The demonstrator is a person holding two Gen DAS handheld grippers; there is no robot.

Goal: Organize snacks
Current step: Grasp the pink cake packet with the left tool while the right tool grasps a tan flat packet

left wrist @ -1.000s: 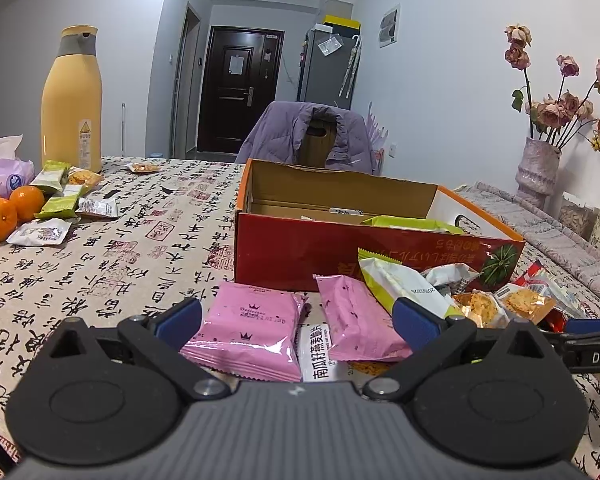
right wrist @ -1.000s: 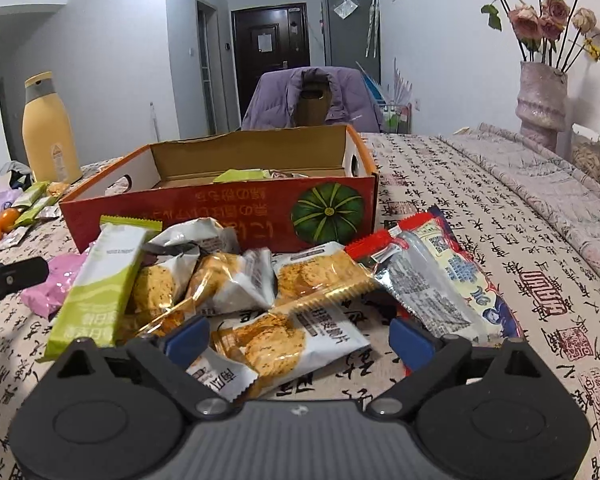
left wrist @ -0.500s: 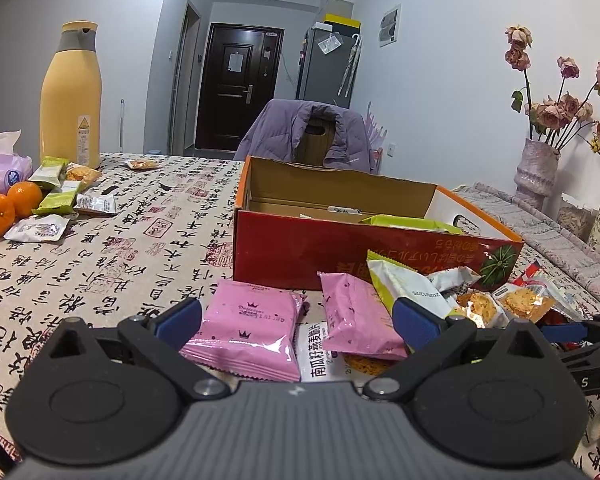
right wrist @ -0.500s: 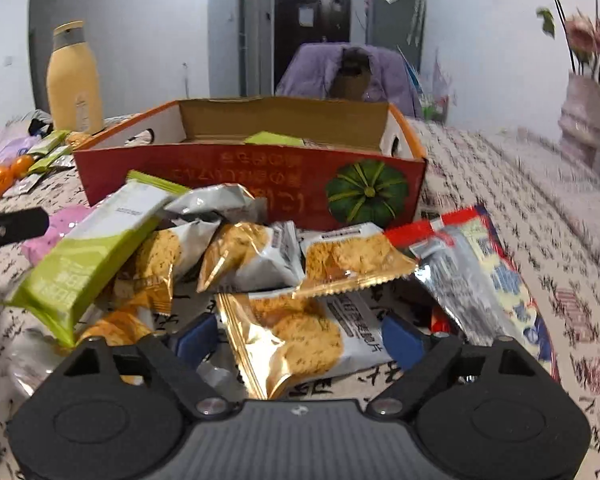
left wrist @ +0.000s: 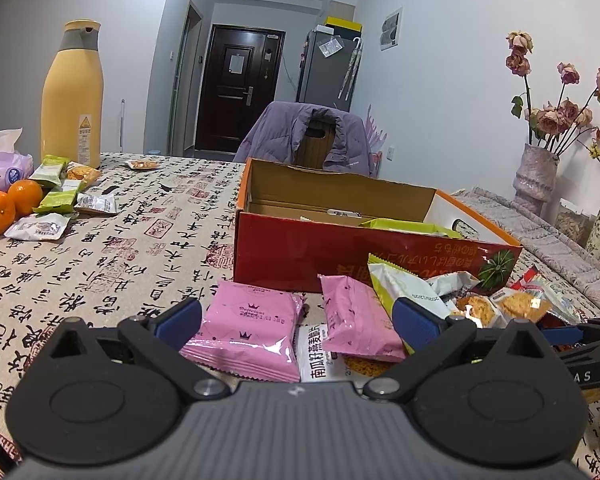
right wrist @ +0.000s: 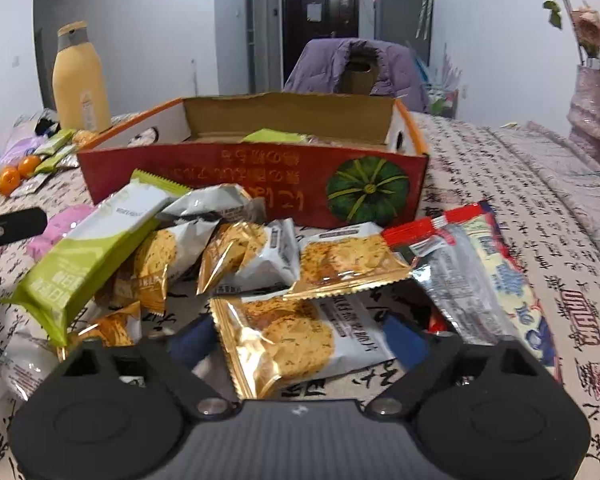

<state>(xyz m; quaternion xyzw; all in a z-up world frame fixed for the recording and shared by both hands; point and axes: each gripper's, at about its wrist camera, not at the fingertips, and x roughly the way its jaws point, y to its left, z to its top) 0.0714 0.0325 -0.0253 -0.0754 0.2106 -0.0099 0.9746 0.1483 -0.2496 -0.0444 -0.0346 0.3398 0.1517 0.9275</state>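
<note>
My right gripper (right wrist: pixel 296 340) is closing its jaws around a glossy gold-and-white cracker packet (right wrist: pixel 300 340), flat with crimped edges; the pads are not yet pressing it. My left gripper (left wrist: pixel 296 318) is released above two pink foil packets (left wrist: pixel 246 330). The loose snack pile (right wrist: pixel 228 248) lies just in front of the red cardboard box (right wrist: pixel 260 188), mid-table, on the calligraphy-print tablecloth (left wrist: pixel 112 248).
</note>
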